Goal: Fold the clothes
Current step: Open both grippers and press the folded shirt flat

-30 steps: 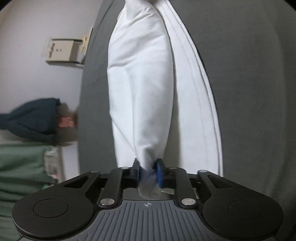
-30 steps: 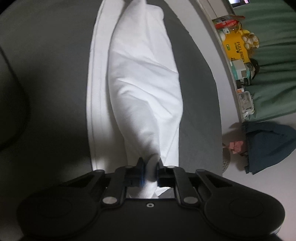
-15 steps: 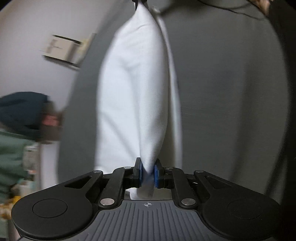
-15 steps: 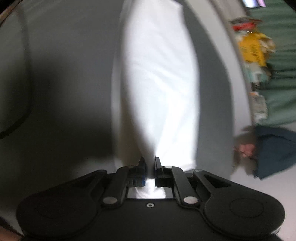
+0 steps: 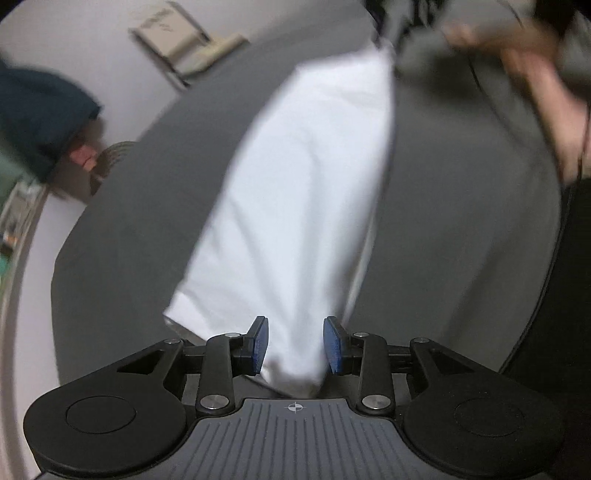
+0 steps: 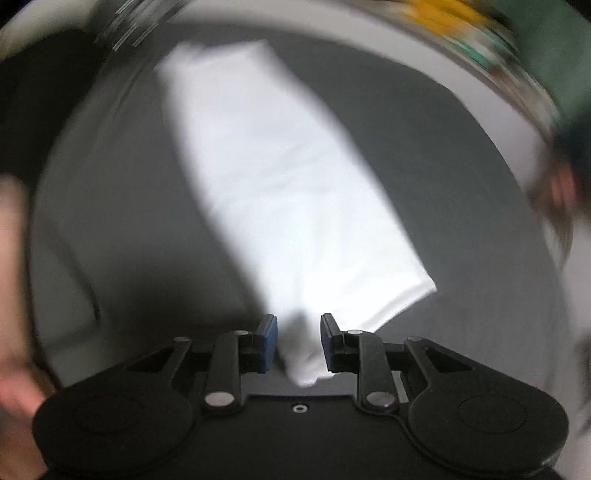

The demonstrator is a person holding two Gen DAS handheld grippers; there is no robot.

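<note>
A white garment [image 5: 303,192] lies folded into a long strip on the dark grey table [image 5: 461,221]. My left gripper [image 5: 295,341] is open, its blue pads on either side of one end of the cloth. In the right wrist view the same white garment [image 6: 288,177] stretches away across the grey table [image 6: 122,221]. My right gripper [image 6: 298,338] is open around the other end of the cloth. Both views are motion-blurred.
A dark blue garment [image 5: 33,110] and a beige box [image 5: 173,40] lie beyond the table's edge on the left. A person's arm [image 5: 543,92] shows at the far right. Green fabric and yellow clutter [image 6: 461,14] blur at the right wrist view's top.
Both grippers have opened and let go of the white garment's ends. The raised fold has dropped flat onto the table. Both cameras have swung.
</note>
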